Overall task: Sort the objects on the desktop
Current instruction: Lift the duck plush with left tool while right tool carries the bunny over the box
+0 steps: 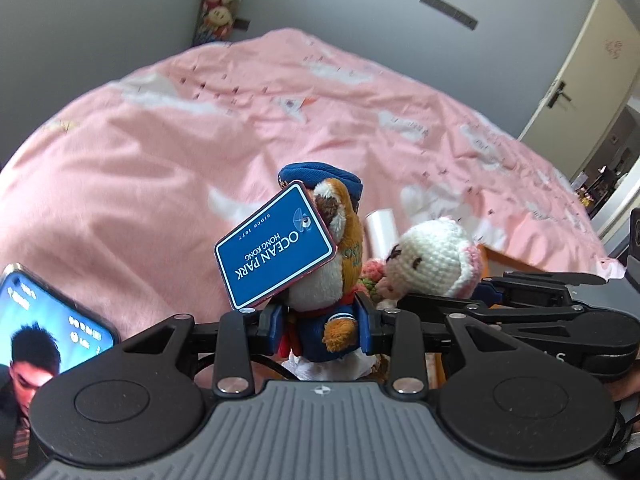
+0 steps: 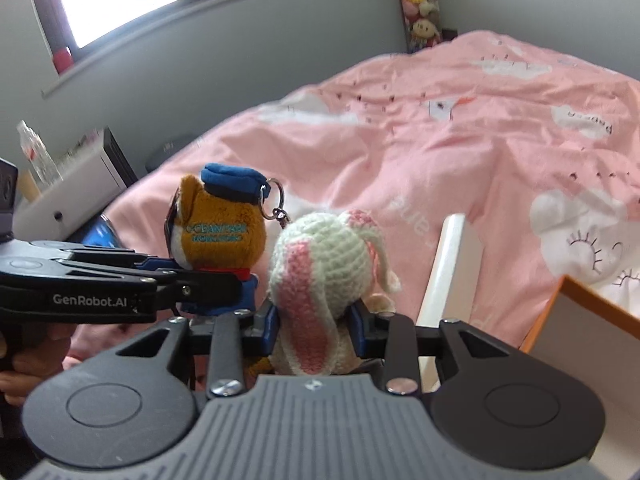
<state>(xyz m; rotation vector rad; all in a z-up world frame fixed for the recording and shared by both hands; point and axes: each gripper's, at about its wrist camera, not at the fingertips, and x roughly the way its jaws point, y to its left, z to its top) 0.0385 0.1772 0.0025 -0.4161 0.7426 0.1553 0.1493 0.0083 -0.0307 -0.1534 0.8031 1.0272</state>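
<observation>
The plush keychain (image 1: 332,280), a brown and white animal in a blue cap and blue sailor-style jacket with a red collar, is clamped at its body between the blue-padded fingers of the left gripper (image 1: 320,322); a blue tag (image 1: 276,245) hanging across its face reads "OCEAN PARK HONG KONG, SINCE 1977", seen upside down; from the right wrist view the back of its head carries "OCEAN PARK HONG KONG" in teal stitching, and a metal key ring (image 2: 275,196) hangs from the cap. Just beside it, touching its side, the crocheted bunny (image 2: 324,280), white yarn with pink inside its long floppy ears and stitched dark eyes, is gripped at its lower body by the fingers of the right gripper (image 2: 316,326), clenched on it from both sides. Both toys are held up in the air above a bed with a pink duvet (image 1: 160,152) printed with white clouds; the left gripper's side reads "GenRobot.AI"; an orange-edged box (image 2: 580,320) sits at lower right, and a lit phone (image 1: 48,320) at lower left of the left view.
</observation>
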